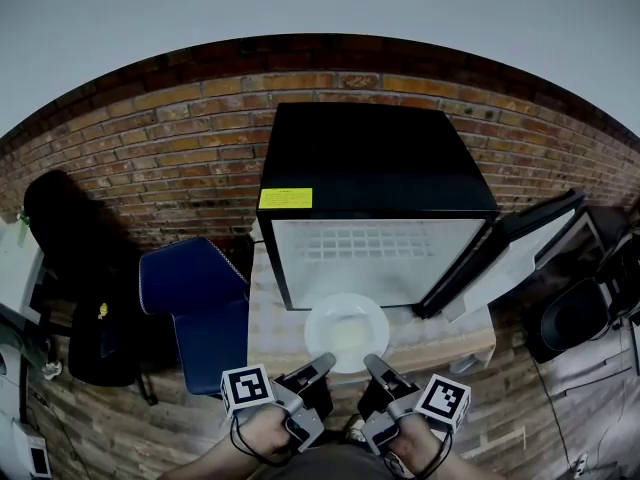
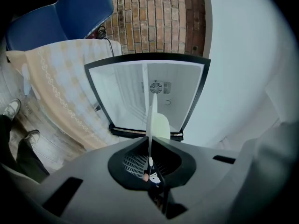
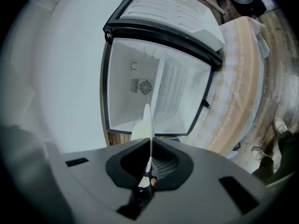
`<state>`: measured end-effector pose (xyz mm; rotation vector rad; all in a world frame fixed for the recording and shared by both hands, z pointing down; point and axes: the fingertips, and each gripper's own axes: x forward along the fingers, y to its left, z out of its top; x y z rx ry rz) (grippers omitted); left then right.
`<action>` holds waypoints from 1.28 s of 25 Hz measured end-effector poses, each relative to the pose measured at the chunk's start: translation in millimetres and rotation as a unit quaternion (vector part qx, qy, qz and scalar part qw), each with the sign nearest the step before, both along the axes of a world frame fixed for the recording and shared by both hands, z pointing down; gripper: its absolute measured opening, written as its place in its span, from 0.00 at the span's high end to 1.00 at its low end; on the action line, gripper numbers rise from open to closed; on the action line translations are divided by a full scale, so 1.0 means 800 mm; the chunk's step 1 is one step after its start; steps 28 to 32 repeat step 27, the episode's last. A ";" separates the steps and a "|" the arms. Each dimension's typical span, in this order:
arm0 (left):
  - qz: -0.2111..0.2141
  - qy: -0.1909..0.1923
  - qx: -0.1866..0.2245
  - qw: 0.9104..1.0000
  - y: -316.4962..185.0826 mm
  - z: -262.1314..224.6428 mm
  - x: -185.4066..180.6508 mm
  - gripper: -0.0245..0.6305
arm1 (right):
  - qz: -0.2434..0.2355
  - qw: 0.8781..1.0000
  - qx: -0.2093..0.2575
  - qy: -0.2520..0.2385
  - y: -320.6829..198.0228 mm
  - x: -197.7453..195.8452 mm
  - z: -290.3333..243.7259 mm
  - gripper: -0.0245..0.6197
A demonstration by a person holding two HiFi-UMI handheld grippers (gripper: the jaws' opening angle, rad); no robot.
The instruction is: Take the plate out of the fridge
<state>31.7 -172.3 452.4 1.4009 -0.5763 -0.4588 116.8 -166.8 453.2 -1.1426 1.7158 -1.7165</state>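
White and round, the plate (image 1: pixel 346 330) lies nearest, held at its near rim from both sides. The left hand-held gripper (image 1: pixel 324 362) pinches the rim on the left and the right hand-held gripper (image 1: pixel 372 364) pinches it on the right. Each gripper view shows the rim edge-on, clamped between jaws pressed tight on it. The plate is outside the fridge (image 1: pixel 370 158), just in front of its open mouth and over the near part of the bench (image 1: pixel 268 318), which wears a pale checked cloth (image 2: pixel 56 87). Its centre looks faintly yellowish; whether anything lies in it I cannot tell.

Beyond the plate stands the black fridge, its door (image 1: pixel 505 243) swung out to the right. The head view shows a white wire shelf (image 1: pixel 372 240) in the white cavity. Only the gripper views reach the back wall, where a round fan grille (image 2: pixel 156 87) sits; they also catch shoes (image 2: pixel 12 108) on the floor. Only the head view takes in the blue chair (image 1: pixel 198 298) at the left together with the brick wall (image 1: pixel 180 138) behind.
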 end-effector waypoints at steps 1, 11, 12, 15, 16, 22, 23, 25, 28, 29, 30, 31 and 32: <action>0.000 0.001 -0.001 1.000 0.001 0.001 0.000 0.92 | 0.000 1.000 -0.003 -0.003 0.001 -0.001 0.001 0.91; 0.000 0.004 -0.002 1.000 0.003 0.002 0.001 0.92 | 0.004 1.000 -0.005 -0.009 0.005 0.000 0.002 0.91; 0.000 0.004 -0.002 1.000 0.003 0.002 0.002 0.92 | 0.004 1.000 -0.006 -0.009 0.005 0.001 0.002 0.91; 0.000 0.005 -0.003 1.000 0.003 0.002 0.003 0.92 | 0.005 1.000 -0.007 -0.011 0.005 0.001 0.003 0.91; 0.001 0.004 -0.004 1.000 0.004 0.002 0.003 0.92 | 0.005 1.000 -0.007 -0.011 0.005 0.002 0.002 0.91; 0.003 0.003 -0.006 1.000 0.004 0.001 0.006 0.92 | 0.005 1.000 -0.003 -0.006 0.005 0.005 0.001 0.91; 0.003 0.003 -0.007 1.000 0.004 0.001 0.007 0.92 | 0.005 1.000 -0.003 -0.007 0.005 0.006 0.001 0.91; 0.003 0.004 -0.006 1.000 0.004 0.001 0.008 0.92 | 0.005 1.000 -0.004 -0.006 0.006 0.007 0.001 0.91; 0.004 0.002 -0.005 1.000 0.003 0.003 0.008 0.92 | 0.005 1.000 -0.005 -0.006 0.006 0.008 0.002 0.91; 0.004 0.002 -0.005 1.000 0.003 0.003 0.008 0.92 | 0.005 1.000 -0.005 -0.006 0.006 0.008 0.002 0.91; 0.004 0.002 -0.005 1.000 0.003 0.003 0.008 0.92 | 0.005 1.000 -0.005 -0.006 0.006 0.008 0.002 0.91; 0.004 0.002 -0.005 1.000 0.003 0.003 0.008 0.92 | 0.005 1.000 -0.005 -0.006 0.006 0.008 0.002 0.91; 0.004 0.002 -0.005 1.000 0.003 0.003 0.008 0.92 | 0.005 1.000 -0.005 -0.006 0.006 0.008 0.002 0.91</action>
